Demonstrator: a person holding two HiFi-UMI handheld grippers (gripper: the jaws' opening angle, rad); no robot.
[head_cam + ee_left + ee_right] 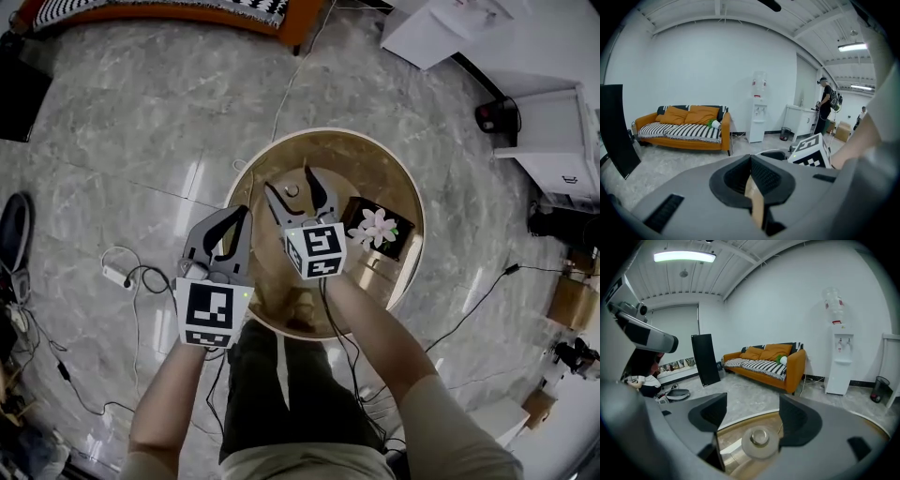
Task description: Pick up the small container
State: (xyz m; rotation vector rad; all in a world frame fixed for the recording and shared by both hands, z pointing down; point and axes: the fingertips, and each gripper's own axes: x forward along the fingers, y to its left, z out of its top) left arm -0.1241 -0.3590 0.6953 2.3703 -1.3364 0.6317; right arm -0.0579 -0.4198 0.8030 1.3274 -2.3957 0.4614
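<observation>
**Right gripper around the container, grasp not yet made**

The right gripper [287, 181] has its jaws spread wide, one on each side of the small container [292, 191]. In the right gripper view, this round, pale piece with a metal knob on top [759, 440] lies low between the two dark pads. Neither pad appears to press on it. It sits on the tabletop [394, 178], so I judge the approach done, with the squeeze and the lift both left to do. The left gripper [242, 212] hangs just beside the right one at the near-left rim of the tabletop. Its jaws are closed together with nothing in them, and its own view shows the pads meeting [751, 161].

The tabletop is round, with a glossy golden-brown face that reflects the light. On its right part, near the container but apart from it, lies a dark box with a pink flower on it [378, 228].

The floor [141, 122] around it is polished grey stone, with white cables [131, 277] trailing to the left. Farther off, an orange sofa with striped cushions [764, 362] stands against the white wall. A black panel [705, 359] stands to one side of it and a white water dispenser [839, 357] to the other. In the far corner a person with a backpack [827, 105] stands by white cabinets.
</observation>
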